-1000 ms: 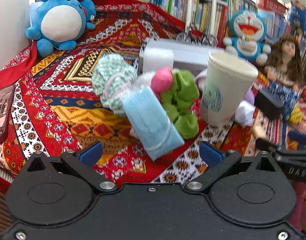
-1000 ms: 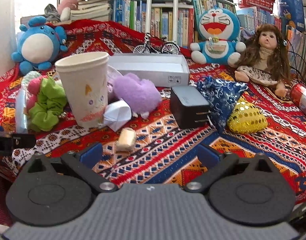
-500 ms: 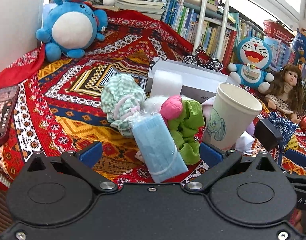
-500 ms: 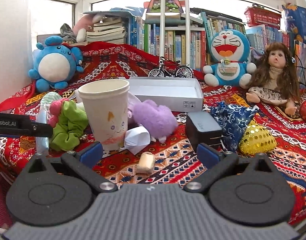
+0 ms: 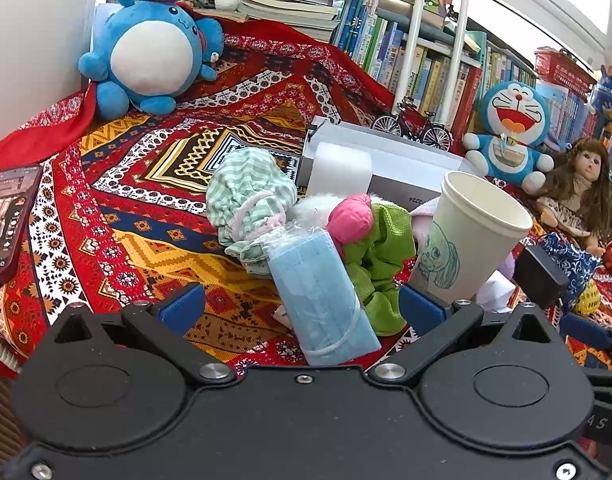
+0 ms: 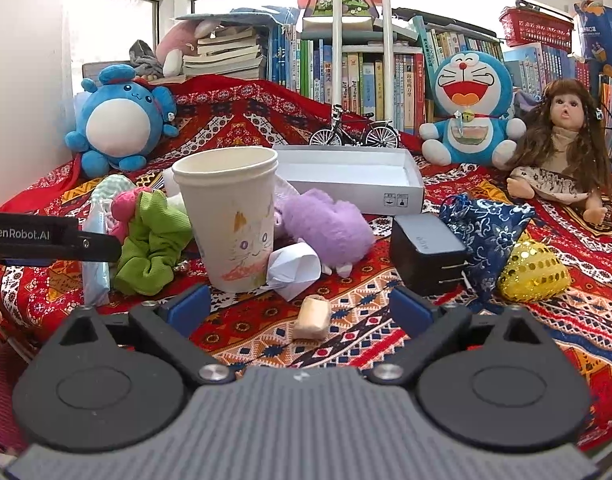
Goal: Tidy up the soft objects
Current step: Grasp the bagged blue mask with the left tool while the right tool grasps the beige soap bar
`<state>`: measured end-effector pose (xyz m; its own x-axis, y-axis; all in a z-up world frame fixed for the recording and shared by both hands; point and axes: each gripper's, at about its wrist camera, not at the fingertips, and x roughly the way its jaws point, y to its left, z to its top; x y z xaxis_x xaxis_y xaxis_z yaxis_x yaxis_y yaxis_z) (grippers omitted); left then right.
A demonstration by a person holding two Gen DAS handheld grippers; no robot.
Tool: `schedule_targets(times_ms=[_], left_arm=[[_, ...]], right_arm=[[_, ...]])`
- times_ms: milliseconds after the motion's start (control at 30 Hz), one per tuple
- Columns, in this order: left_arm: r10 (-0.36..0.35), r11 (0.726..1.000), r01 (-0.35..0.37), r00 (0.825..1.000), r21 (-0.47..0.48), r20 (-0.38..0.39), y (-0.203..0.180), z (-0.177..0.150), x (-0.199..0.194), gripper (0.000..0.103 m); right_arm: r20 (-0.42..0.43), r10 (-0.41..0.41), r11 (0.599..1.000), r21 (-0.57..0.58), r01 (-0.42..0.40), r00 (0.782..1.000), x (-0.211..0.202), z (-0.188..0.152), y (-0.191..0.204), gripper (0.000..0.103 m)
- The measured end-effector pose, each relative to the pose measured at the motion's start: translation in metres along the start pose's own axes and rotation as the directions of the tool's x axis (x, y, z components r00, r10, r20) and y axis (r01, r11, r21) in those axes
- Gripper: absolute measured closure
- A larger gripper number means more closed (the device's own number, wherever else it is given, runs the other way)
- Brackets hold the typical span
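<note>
Big picture first: the patterned red cloth [image 6: 445, 320] covers the whole surface, with the white open box [image 6: 347, 178] sitting empty at the middle of the right wrist view, just behind the clutter. My guess is that's where the soft stuff is meant to go, but nothing's in it yet, so this looks like the very start, still lining up a first pick.

The soft pile sits centre-left in both views: purple fluffy toy [image 6: 325, 228] touching the paper cup [image 6: 228, 220], green scrunchie [image 6: 152, 244] left of the cup, then the striped green cloth [image 5: 246, 204] and the wrapped blue mask pack [image 5: 317, 292] leaning on it.

Left gripper [image 5: 302, 306] is spread wide, nothing held, with the mask pack's near end lying between its blue pads, not pinched. Right gripper [image 6: 300, 306] has just been closing a touch but is released too; only a small tan block [image 6: 311, 318] lies on the cloth between its tips.

Next move probably: left one eases forward and clamps the pack without dragging the scrunchie.
</note>
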<state>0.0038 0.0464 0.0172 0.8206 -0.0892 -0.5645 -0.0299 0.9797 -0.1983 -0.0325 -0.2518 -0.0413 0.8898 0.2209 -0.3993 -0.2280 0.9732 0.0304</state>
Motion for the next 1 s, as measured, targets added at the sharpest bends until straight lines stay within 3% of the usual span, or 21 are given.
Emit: schedule_targets(times_ms=[133, 300, 400, 533, 867, 1000], left_arm=[[-0.016, 1.0, 0.016, 1.0, -0.019, 0.002, 0.002, 0.001, -0.001, 0.01], [-0.039, 0.998, 0.038, 0.999, -0.057, -0.01, 0.006, 0.001, -0.002, 0.043], [-0.046, 0.996, 0.044, 0.999, -0.075, -0.022, 0.007, 0.0, -0.001, 0.057], [-0.05, 0.996, 0.048, 0.999, -0.072, -0.018, 0.006, 0.001, -0.003, 0.058], [-0.059, 0.998, 0.059, 0.998, -0.02, 0.021, -0.003, 0.003, -0.015, 0.058], [-0.063, 0.998, 0.063, 0.998, -0.016, 0.031, -0.002, 0.009, -0.018, 0.058]], right_arm=[[-0.003, 0.009, 1.0, 0.006, -0.009, 1.0, 0.0, 0.0, 0.001, 0.013], [-0.006, 0.021, 1.0, 0.007, -0.021, 1.0, 0.0, -0.001, 0.003, 0.023], [-0.007, 0.015, 1.0, 0.015, -0.015, 1.0, -0.001, -0.001, 0.004, 0.033], [-0.014, 0.012, 0.999, 0.032, -0.012, 1.0, -0.001, 0.0, 0.002, 0.043], [-0.039, 0.026, 0.999, 0.036, -0.025, 0.999, 0.006, -0.001, 0.003, 0.05], [-0.051, 0.002, 0.998, 0.061, 0.001, 0.999, 0.008, 0.0, 0.001, 0.064]])
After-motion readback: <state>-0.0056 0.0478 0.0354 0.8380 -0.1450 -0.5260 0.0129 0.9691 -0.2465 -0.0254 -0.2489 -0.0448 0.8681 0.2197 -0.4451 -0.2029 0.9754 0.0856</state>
